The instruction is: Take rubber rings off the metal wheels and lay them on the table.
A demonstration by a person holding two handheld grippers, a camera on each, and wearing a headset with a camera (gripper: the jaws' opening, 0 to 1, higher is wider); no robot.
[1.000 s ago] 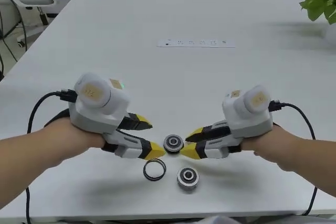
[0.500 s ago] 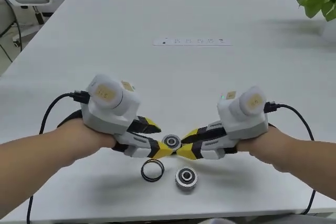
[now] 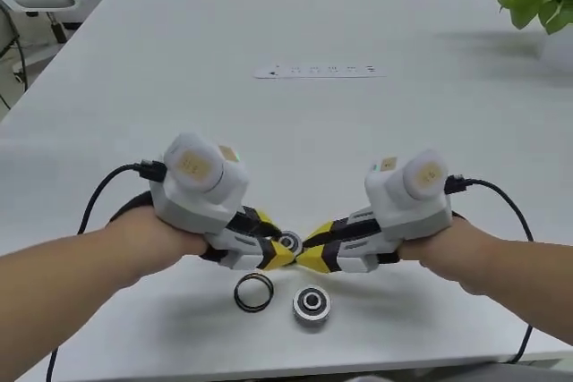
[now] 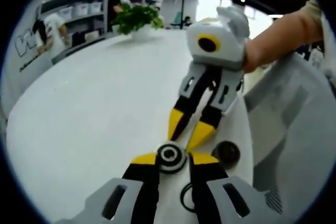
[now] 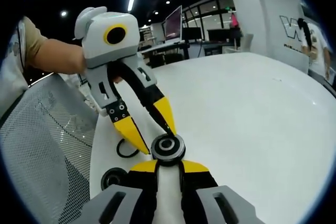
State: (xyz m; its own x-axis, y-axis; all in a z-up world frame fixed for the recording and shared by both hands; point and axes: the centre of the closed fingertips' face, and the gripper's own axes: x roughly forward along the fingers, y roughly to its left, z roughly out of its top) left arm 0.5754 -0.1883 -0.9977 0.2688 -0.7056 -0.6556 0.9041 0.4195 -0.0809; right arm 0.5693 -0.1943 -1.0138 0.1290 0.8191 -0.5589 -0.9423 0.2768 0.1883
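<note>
Two-handed grab on one small silver metal wheel [image 4: 170, 155]

The left gripper [image 4: 172, 159] has its yellow-tipped fingers clamped on that wheel, one each side, which is clearest in its own view. The right gripper [image 4: 190, 131] comes in from the opposite side with its fingers narrow and the tips at the wheel's rim; can't tell if they're actually pinching anything. The head view gives the layout. A loose thin black rubber ring [image 3: 253, 292] lies flat on the white table [image 3: 295, 131] just nearer the person, and a second silver wheel [image 3: 311, 304] sits beside it, neither touched.
</note>
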